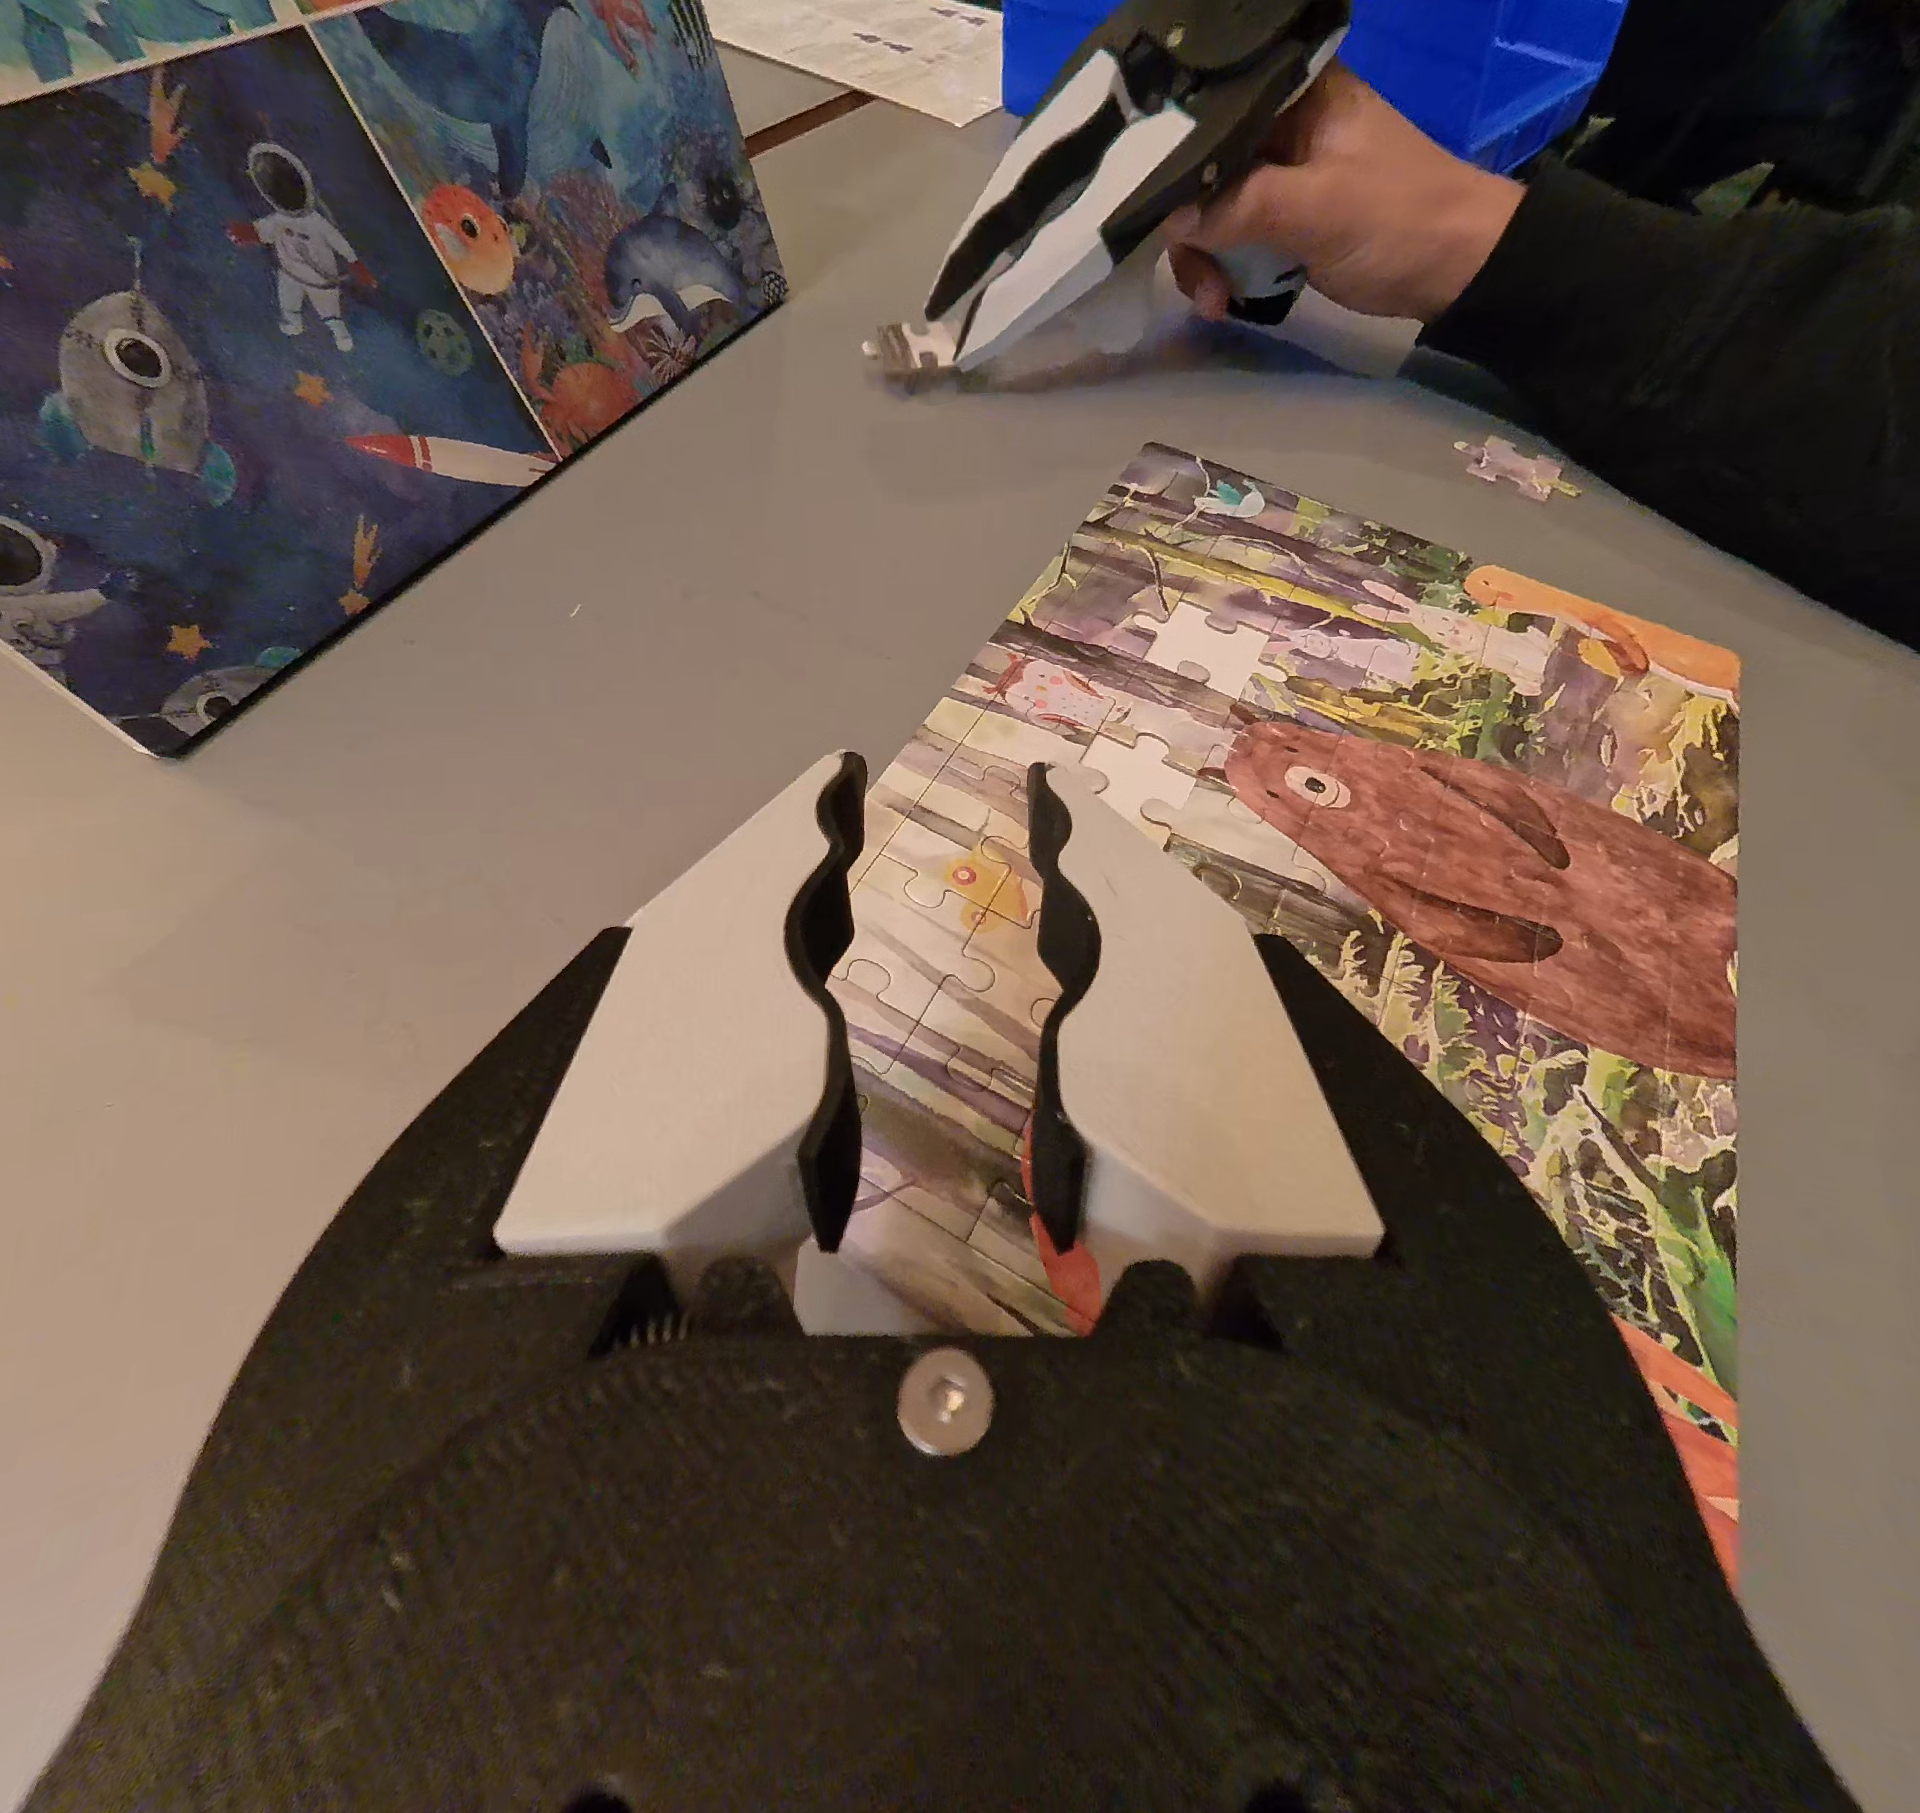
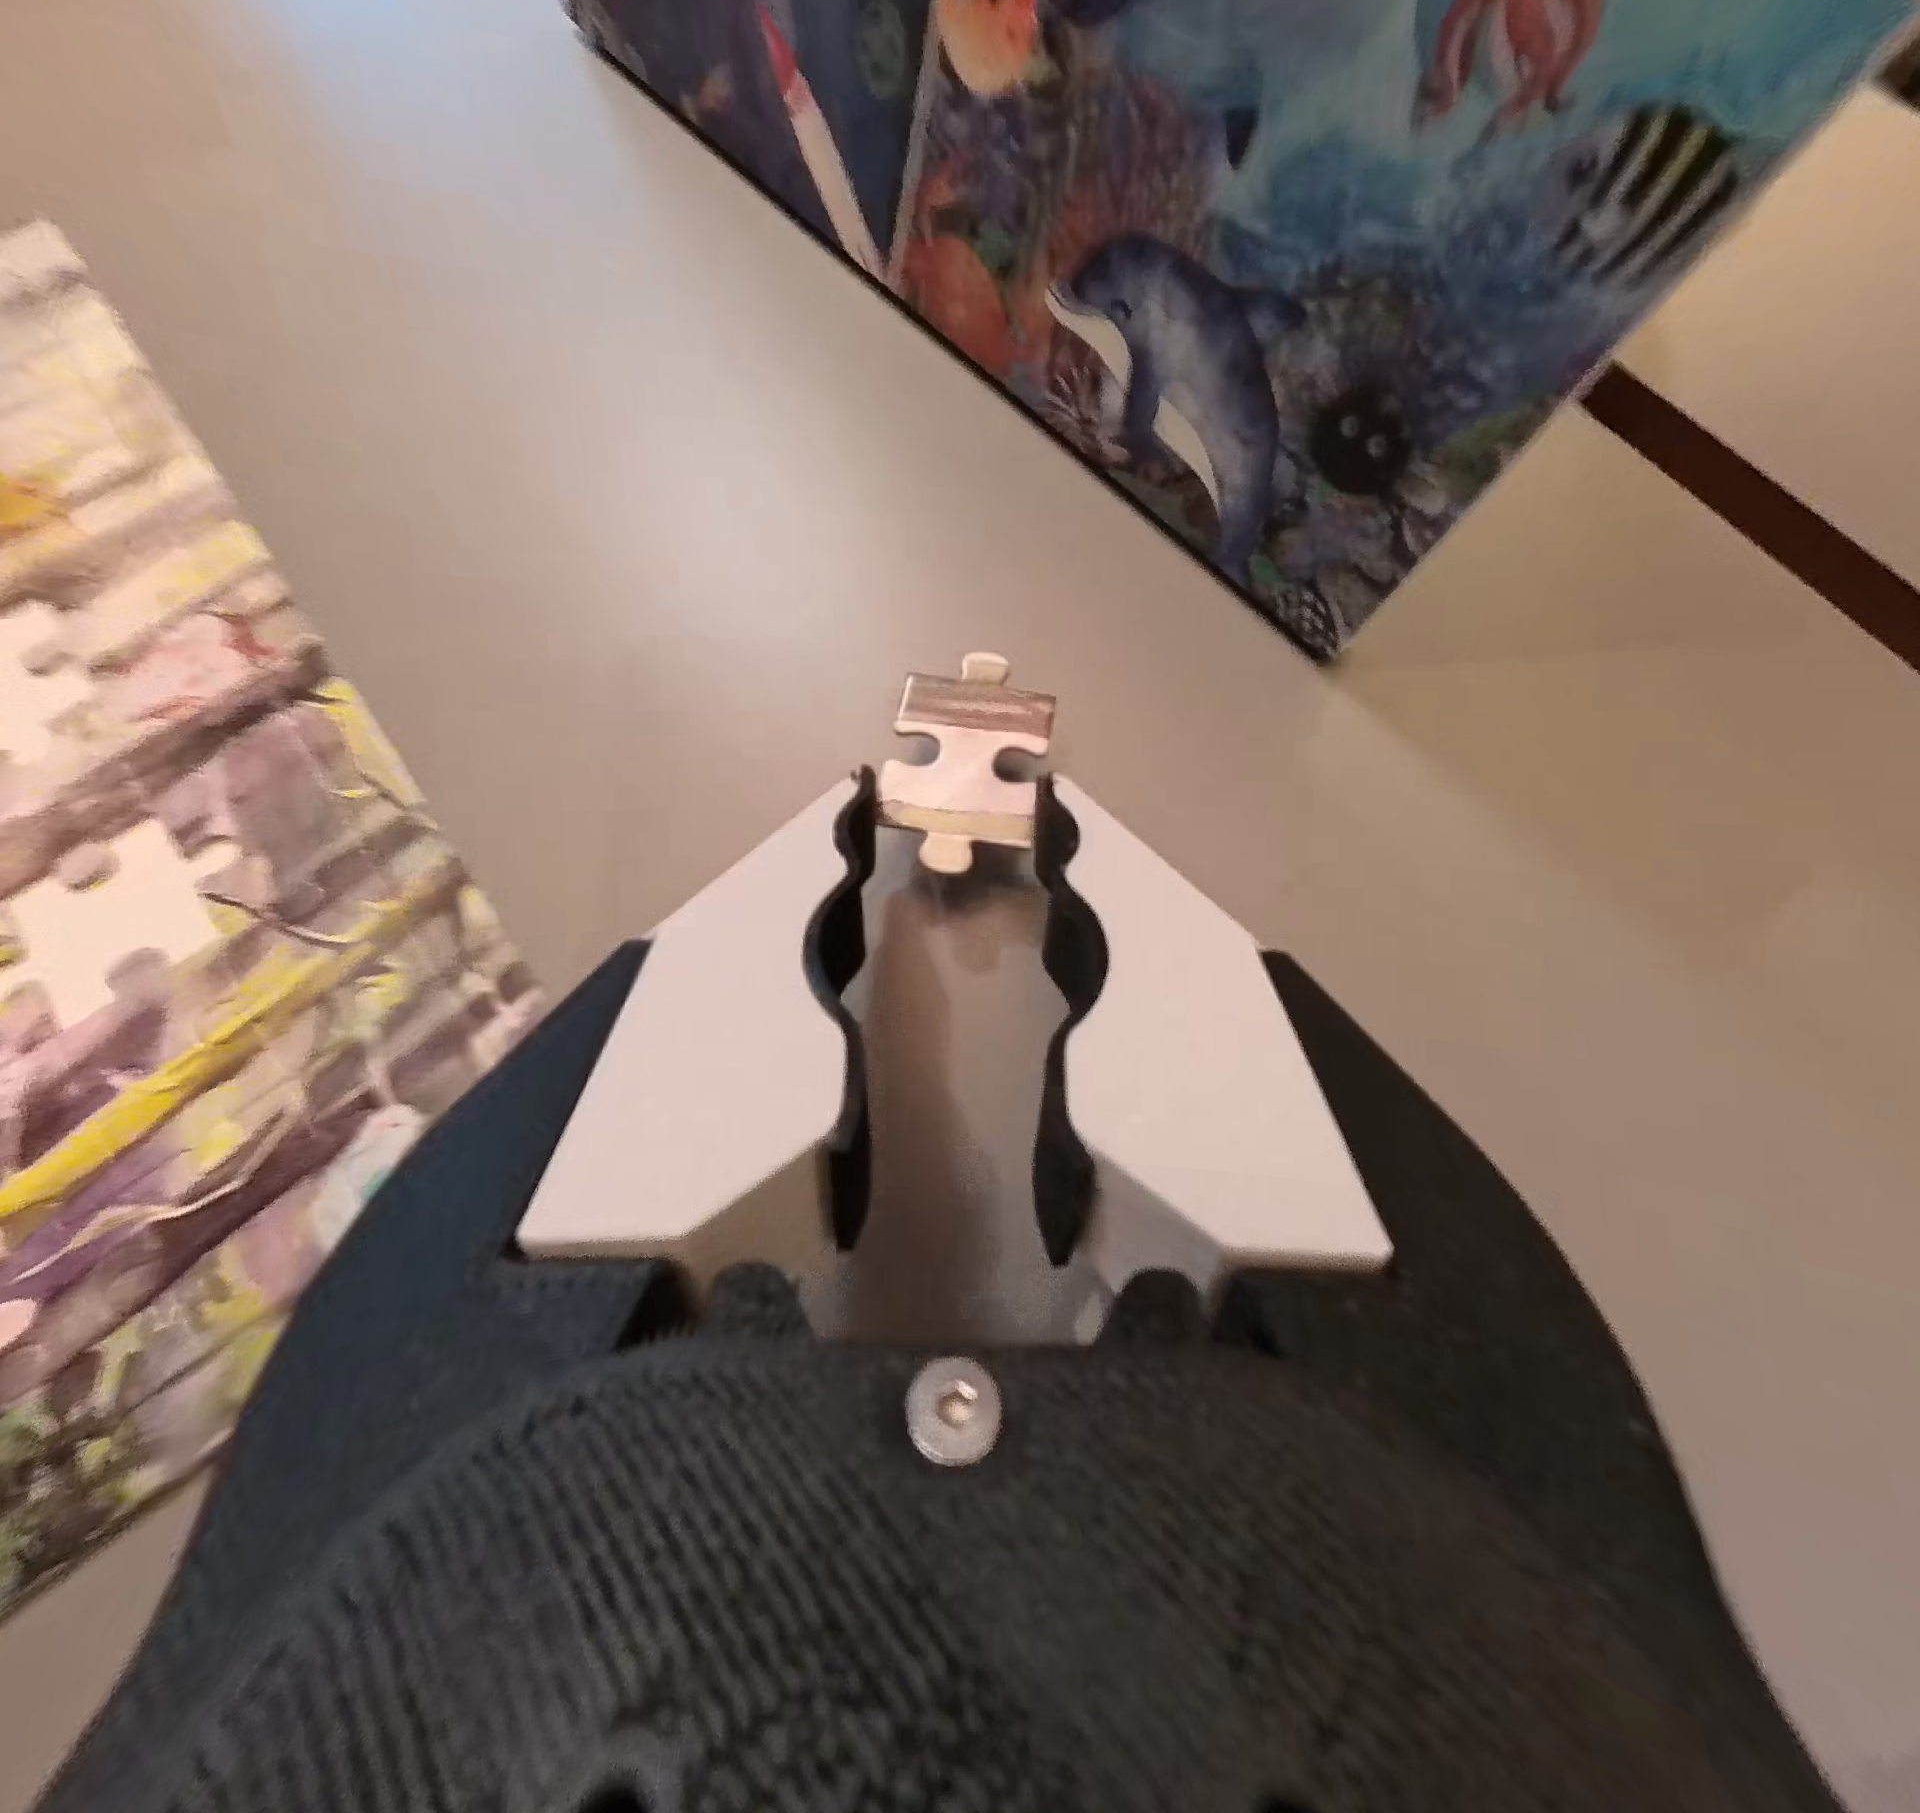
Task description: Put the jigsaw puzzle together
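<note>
Right gripper (image 2: 954,789): white fingers with wavy black pads closed to a narrow gap on a single jigsaw piece, pinching it at the very tips.
Held piece (image 2: 971,764): pale, mostly cream and grey with a darker band along its far edge; a tab sticks out front and back, a notch cuts into each side. It sits low over the grey table (image 1: 623,620), between the puzzle and the picture box; whether it touches the tabletop cannot be told.
Same grip, seen from the left wrist view: the right gripper (image 1: 940,350) slants down to the table with the piece (image 1: 909,347) at its tips, a bare hand (image 1: 1340,215) in a black sleeve on the handle.
Jigsaw puzzle (image 1: 1455,880): a nearly complete rectangle lying flat on the table, a watercolour forest in greens, purples and yellows with a large brown animal and an orange one at the far corner. Two piece-shaped white gaps show near its middle (image 1: 1210,646), (image 1: 1138,766).
Left gripper (image 1: 945,787): fingers parted by a moderate gap and holding nothing, poised above the near-left part of the puzzle.
Loose piece (image 1: 1517,468): purplish, lying on the table just beyond the puzzle's far edge, beside the sleeve.
Picture box (image 1: 312,309): printed with astronauts, rockets, whales and fish, standing on the table left of the puzzle.
Background: a white printed sheet (image 1: 862,33) and a blue bin (image 1: 1455,18) at the table's far side.
</note>
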